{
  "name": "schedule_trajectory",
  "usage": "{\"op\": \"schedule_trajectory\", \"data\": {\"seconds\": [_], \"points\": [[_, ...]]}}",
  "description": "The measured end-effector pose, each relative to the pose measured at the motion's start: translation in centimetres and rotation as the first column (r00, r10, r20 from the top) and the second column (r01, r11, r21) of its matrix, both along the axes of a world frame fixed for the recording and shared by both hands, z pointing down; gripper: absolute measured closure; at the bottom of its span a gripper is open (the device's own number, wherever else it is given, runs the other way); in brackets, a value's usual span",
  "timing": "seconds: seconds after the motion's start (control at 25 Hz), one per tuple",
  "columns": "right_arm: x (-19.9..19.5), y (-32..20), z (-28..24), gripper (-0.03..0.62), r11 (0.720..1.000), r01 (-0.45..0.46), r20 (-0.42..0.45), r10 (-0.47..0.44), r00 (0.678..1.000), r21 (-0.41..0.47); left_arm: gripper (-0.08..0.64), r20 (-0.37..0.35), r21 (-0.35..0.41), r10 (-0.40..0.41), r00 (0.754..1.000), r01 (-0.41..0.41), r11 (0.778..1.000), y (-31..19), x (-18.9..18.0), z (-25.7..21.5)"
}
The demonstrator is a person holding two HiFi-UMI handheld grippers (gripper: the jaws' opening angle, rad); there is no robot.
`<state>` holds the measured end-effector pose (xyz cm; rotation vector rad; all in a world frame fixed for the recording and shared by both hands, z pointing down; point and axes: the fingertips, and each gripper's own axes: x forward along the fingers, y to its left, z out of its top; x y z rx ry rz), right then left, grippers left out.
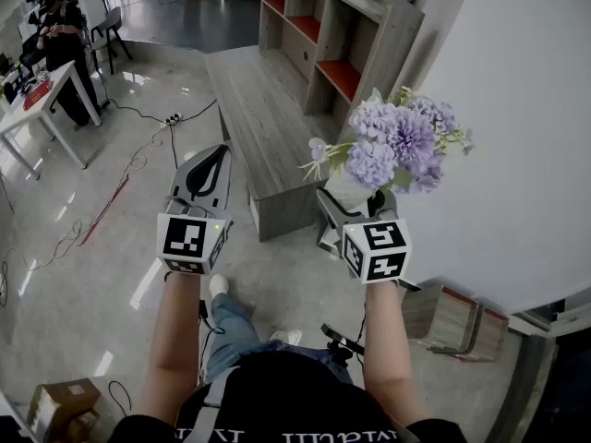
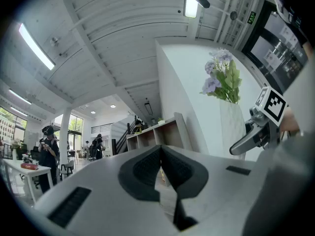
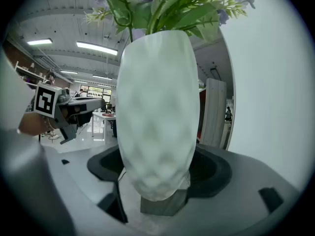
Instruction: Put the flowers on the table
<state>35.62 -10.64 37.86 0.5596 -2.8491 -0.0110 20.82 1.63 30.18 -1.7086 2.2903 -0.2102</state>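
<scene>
The right gripper (image 1: pixel 351 206) has its jaws spread wide and clamped on the lower body of a white vase (image 3: pixel 157 112), one dark pad (image 3: pixel 106 163) on each side of it. The vase stands upright in that grip and nothing is under it. It holds the flowers (image 1: pixel 402 141), a purple bunch with green leaves. In the head view, vase and flowers are in the air just right of the near end of the bench (image 1: pixel 263 127), above the floor (image 1: pixel 120 210) and in front of a white wall (image 1: pixel 517 109). The left gripper (image 1: pixel 214 160) is held just left of that same end of the bench, roughly level with the right one and well apart from it. Its jaws are closed, the pads (image 2: pixel 142 168) meet at their tips, and nothing is between them. A wooden shelf (image 1: pixel 323 35) stands along the far right side of the bench. Far to the bench's left a person (image 1: pixel 60 40) stands by a white table (image 1: pixel 37 109), with cables (image 1: pixel 138 155) trailing over the floor between there and the bench.
</scene>
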Motion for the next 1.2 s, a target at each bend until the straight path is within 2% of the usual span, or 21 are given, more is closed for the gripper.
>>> {"op": "schedule_trajectory", "data": {"seconds": [0.16,0.24,1.08,1.2], "points": [[0.0,-0.6,0.3,0.199,1.0,-0.015,0.003,0.015,1.0,0.005,0.549,0.004,0.003,0.009,1.0,-0.009,1.0,-0.7,-0.3,0.2],[-1.1,-1.0,0.3,0.199,1.0,-0.022,-0.002,0.022,1.0,0.009,0.549,0.001,0.004,0.008,1.0,-0.008,1.0,-1.1,-1.6,0.2],[-24.2,-7.8,0.9,0.199,0.989,-0.146,-0.064,0.143,0.988,-0.036,0.549,-0.068,-0.016,0.088,0.994,-0.09,0.996,-8.8,-27.4,0.6],[-29.3,-8.0,0.4,0.199,0.985,-0.168,-0.063,0.166,0.984,-0.043,0.549,-0.07,-0.017,0.105,0.992,-0.107,0.994,-9.1,-32.8,0.0]]}}
